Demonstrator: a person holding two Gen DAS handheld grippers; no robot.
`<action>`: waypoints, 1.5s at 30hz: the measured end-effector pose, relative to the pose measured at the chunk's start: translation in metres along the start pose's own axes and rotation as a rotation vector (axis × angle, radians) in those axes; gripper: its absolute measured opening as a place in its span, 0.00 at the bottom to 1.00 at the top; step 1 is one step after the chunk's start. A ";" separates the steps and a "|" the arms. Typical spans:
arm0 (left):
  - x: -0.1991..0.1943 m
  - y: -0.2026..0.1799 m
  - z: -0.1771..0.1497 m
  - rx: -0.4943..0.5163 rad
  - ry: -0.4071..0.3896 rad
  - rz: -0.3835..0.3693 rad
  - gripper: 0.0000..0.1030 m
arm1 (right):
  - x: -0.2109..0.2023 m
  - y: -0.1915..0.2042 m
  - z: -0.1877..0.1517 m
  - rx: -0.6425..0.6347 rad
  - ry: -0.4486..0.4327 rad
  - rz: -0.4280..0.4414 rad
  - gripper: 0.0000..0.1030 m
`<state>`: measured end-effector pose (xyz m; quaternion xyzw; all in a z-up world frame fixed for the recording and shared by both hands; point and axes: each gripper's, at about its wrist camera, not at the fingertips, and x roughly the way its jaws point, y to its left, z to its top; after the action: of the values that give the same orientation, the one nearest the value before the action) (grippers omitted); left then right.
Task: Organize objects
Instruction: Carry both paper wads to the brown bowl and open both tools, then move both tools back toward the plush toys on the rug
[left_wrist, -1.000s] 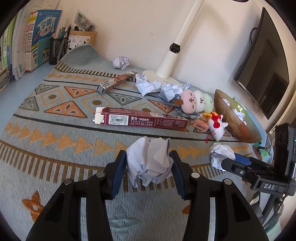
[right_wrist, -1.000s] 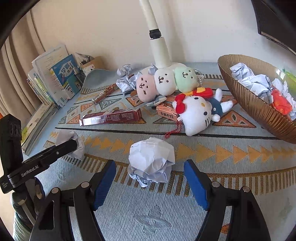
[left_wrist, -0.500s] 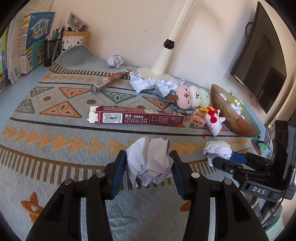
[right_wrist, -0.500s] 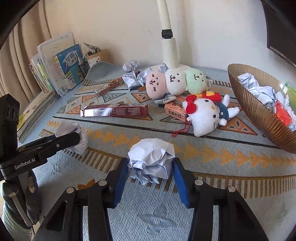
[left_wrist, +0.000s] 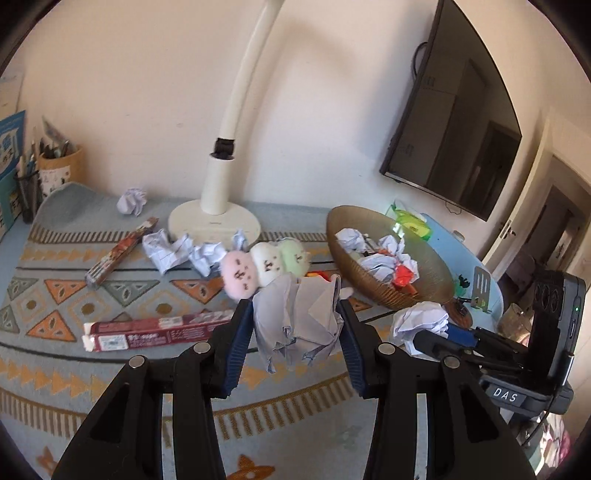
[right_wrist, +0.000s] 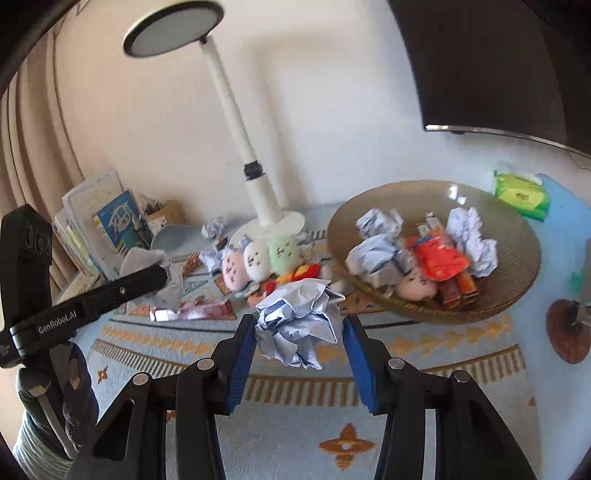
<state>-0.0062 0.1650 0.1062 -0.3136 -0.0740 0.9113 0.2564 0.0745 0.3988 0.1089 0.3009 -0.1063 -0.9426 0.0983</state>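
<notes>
Squeezed between the blue pads of the left gripper (left_wrist: 297, 332) is a crumpled paper ball (left_wrist: 299, 325), held up above the patterned rug (left_wrist: 74, 295). A second paper ball (right_wrist: 299, 325) is pinched the same way by the right gripper (right_wrist: 301, 336). Just beyond them, more paper balls and an orange packet (right_wrist: 439, 258) are seen inside the brown bowl (right_wrist: 517, 258).

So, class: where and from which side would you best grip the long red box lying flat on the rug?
Grip the long red box mid-length across its narrow width, coming from above. It lies flat with both long sides clear, and the middle should balance it.
</notes>
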 end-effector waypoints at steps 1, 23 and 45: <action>0.010 -0.016 0.011 0.025 -0.001 -0.025 0.41 | -0.009 -0.017 0.014 0.036 -0.029 -0.023 0.46; 0.032 -0.017 0.035 -0.064 -0.057 0.054 0.84 | -0.012 -0.081 0.056 0.131 0.012 -0.137 0.78; -0.022 0.137 -0.087 -0.272 0.076 0.377 0.91 | 0.121 0.058 -0.048 -0.107 0.268 -0.060 0.91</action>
<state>0.0033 0.0338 0.0086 -0.3875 -0.1267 0.9123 0.0397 0.0134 0.3062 0.0196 0.4213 -0.0327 -0.9009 0.0991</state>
